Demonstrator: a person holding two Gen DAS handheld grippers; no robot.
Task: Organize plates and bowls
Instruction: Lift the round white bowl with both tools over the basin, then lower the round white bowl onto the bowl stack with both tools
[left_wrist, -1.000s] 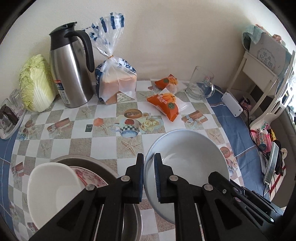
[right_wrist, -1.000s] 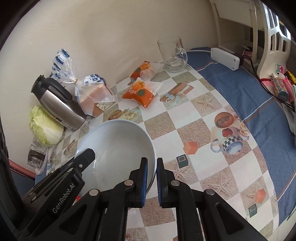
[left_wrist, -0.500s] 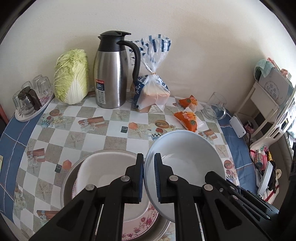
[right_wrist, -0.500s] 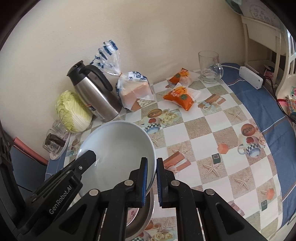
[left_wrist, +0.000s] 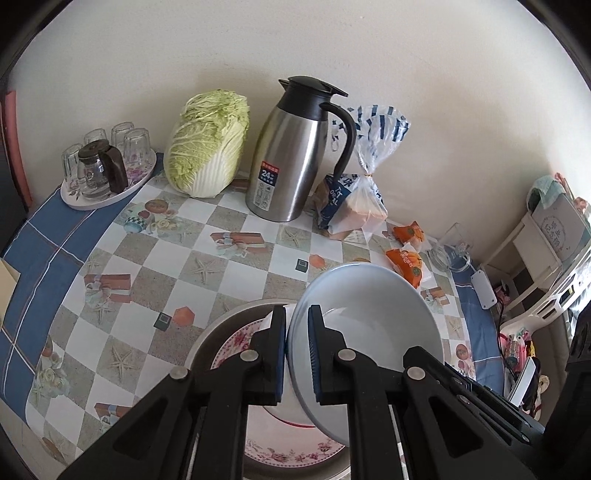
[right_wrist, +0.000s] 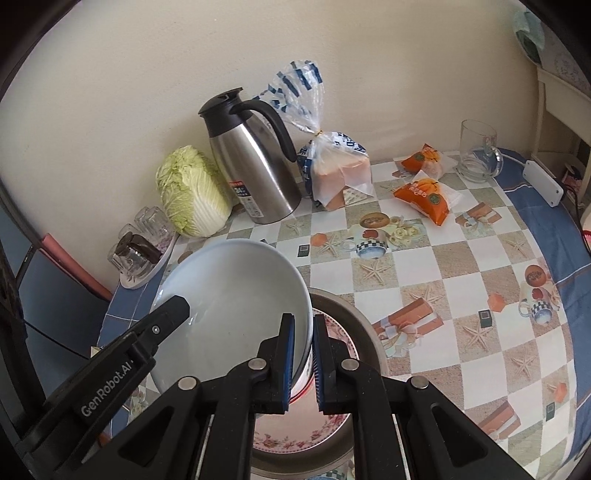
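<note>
A large pale blue bowl (left_wrist: 369, 325) is held between both grippers, each pinching an opposite side of its rim. My left gripper (left_wrist: 297, 350) is shut on its left rim. My right gripper (right_wrist: 303, 363) is shut on its right rim; the bowl also shows in the right wrist view (right_wrist: 236, 295). The bowl hangs tilted above a metal basin (right_wrist: 364, 325) that holds a floral-rimmed plate (left_wrist: 236, 343) and a white bowl, mostly hidden under the blue one. The plate also shows in the right wrist view (right_wrist: 295, 439).
At the back stand a steel thermos jug (left_wrist: 291, 155), a napa cabbage (left_wrist: 207, 147), a bagged bread loaf (left_wrist: 354, 199), orange snack packets (left_wrist: 406, 258), a glass mug (right_wrist: 478, 151) and a tray of glasses (left_wrist: 103, 166). A shelf (left_wrist: 546, 236) stands to the right.
Both grippers have carried the blue bowl to the left, from the open table to above the basin. The white bowl and plate are now mostly hidden beneath it.
</note>
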